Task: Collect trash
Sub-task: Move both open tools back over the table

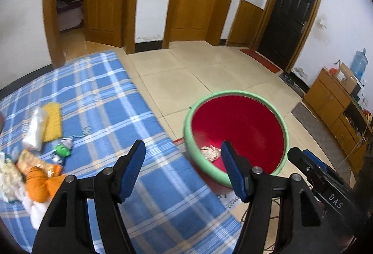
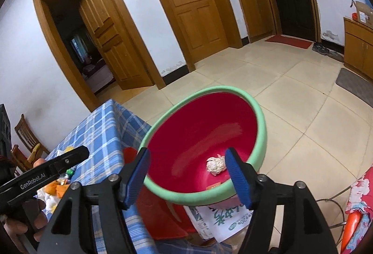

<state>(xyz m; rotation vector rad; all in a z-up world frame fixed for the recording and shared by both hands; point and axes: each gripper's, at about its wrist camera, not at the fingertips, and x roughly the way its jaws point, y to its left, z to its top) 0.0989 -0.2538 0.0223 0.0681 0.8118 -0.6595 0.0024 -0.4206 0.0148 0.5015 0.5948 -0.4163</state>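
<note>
A red basin with a green rim stands beside the table's blue plaid cloth. One crumpled white paper ball lies in it. My left gripper is open and empty over the table's edge next to the basin. On the cloth to its left lies trash: orange wrappers, a green wrapper, a white plastic bag and a yellow cloth. My right gripper hovers open over the basin rim, nothing between its pads; the paper ball lies below it.
A red stool and a printed paper sit under the basin. A wooden chair stands behind the table. Tiled floor stretches to the doors; a wooden cabinet lines the right wall.
</note>
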